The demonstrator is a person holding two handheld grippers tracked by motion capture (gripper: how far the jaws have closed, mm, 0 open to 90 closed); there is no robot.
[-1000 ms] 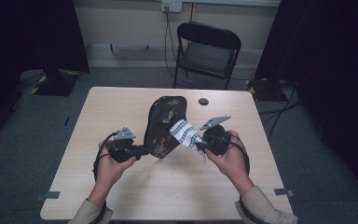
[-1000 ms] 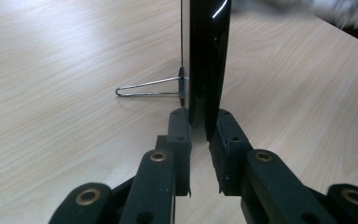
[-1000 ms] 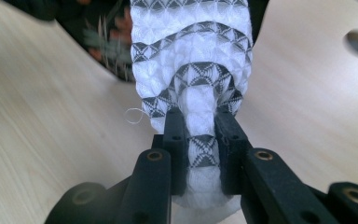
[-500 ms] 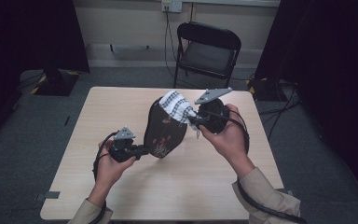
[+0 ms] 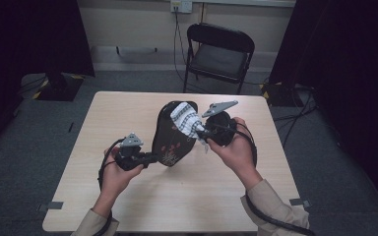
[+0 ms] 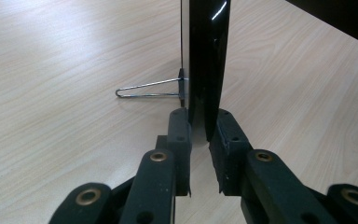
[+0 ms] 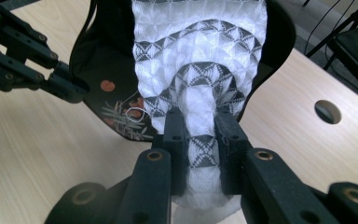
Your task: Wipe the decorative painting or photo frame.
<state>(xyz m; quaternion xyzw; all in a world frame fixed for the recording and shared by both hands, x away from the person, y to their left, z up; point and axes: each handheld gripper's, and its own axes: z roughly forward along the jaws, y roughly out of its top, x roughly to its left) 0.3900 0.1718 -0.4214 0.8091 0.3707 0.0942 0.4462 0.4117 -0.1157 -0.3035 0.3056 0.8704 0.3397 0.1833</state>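
Note:
A black glossy plaque with red and pale flower decoration stands upright on the table, propped by a thin wire stand. My left gripper is shut on its lower edge, one jaw on either face. My right gripper is shut on a white cloth with a dark geometric pattern. The cloth lies against the plaque's upper part, and its tail hangs below the right gripper. The left gripper also shows at the left of the right gripper view.
The light wooden table has a round hole near its far edge. A black folding chair stands behind the table, and cables run along the floor at the right.
My right gripper has risen with the cloth, sliding from the plaque's lower right side up to its top. The left gripper and the plaque have stayed in place.

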